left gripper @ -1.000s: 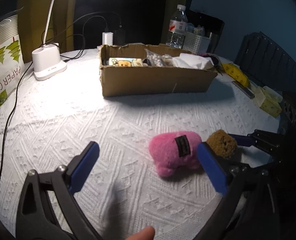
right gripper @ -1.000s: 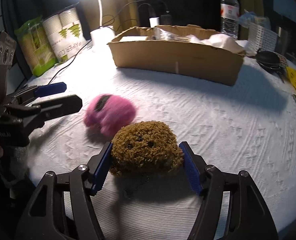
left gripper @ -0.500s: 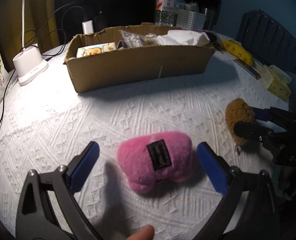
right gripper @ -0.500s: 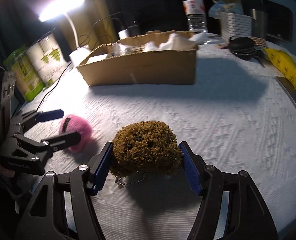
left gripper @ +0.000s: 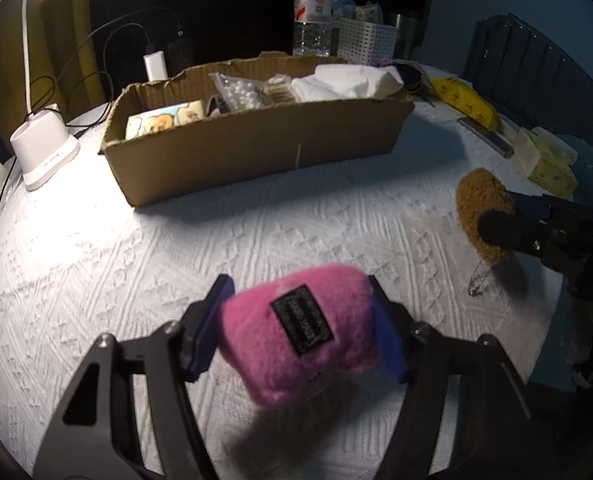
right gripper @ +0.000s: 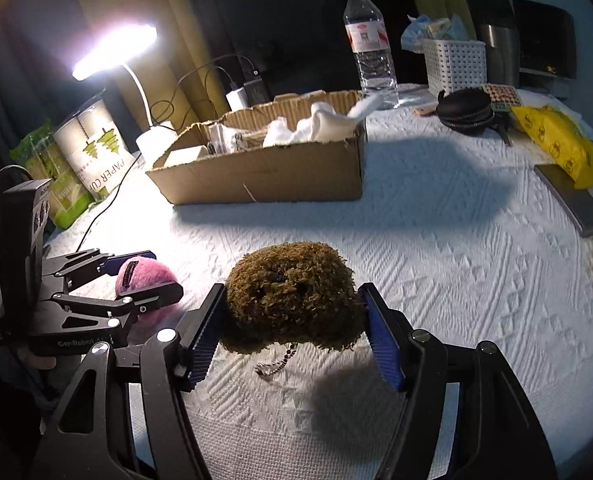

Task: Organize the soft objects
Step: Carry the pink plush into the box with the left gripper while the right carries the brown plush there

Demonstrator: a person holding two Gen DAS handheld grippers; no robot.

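Observation:
A pink plush toy (left gripper: 264, 352) with a black label sits between the blue pads of my left gripper (left gripper: 298, 320). The jaws are closing and both pads touch its sides; a shadow lies under it. My right gripper (right gripper: 292, 308) is shut on a curly brown plush toy (right gripper: 292, 288), held above the cloth with its ball chain (right gripper: 274, 364) dangling. The left wrist view shows the brown plush toy (left gripper: 476, 204) at the right in the right gripper (left gripper: 500, 216). In the right wrist view the pink plush toy (right gripper: 144, 276) shows at the left. A cardboard box (left gripper: 256, 152) holding several items stands behind.
A white quilted cloth (right gripper: 436, 260) covers the table. A lit desk lamp (left gripper: 44, 156) and a paper cup pack (right gripper: 92, 148) stand left of the box. Behind it are a water bottle (right gripper: 370, 52) and a white basket (right gripper: 454, 62). A black case (right gripper: 462, 110), yellow bag (right gripper: 556, 144) and dark slab (right gripper: 572, 200) lie right.
My left gripper moved over the pink plush toy and its jaws closed in on it. The right gripper kept its hold on the brown plush toy and moved right, away from the pink one.

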